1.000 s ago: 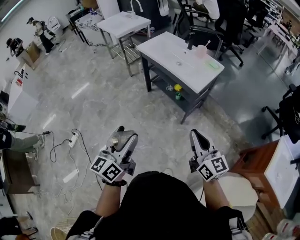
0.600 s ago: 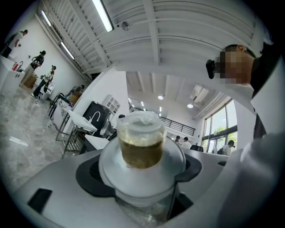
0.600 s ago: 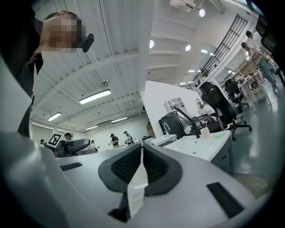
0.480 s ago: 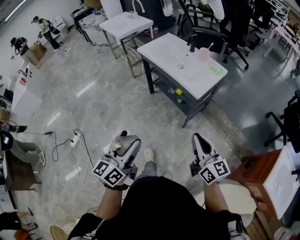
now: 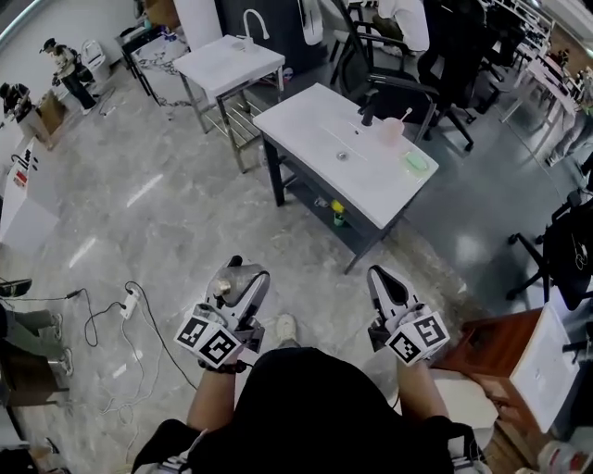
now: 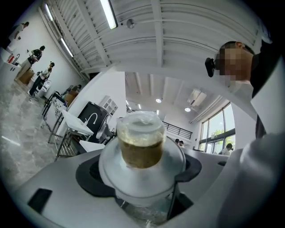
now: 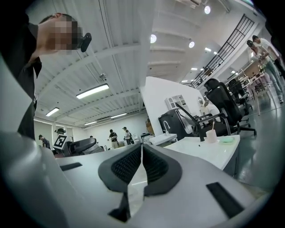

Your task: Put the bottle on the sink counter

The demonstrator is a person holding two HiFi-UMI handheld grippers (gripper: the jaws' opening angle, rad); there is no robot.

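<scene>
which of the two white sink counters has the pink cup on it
The nearer sink counter, with the black tap beside the pink cup; the farther one has a white tap.

The bottle (image 6: 141, 144) is clear and glossy, the sink counter (image 5: 313, 128) smooth, the floor (image 5: 176, 222) polished.

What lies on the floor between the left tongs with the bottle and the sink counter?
Only bare grey floor, as the head view shows. The left tongs hold the bottle, and the sink counter stands ahead.
</scene>
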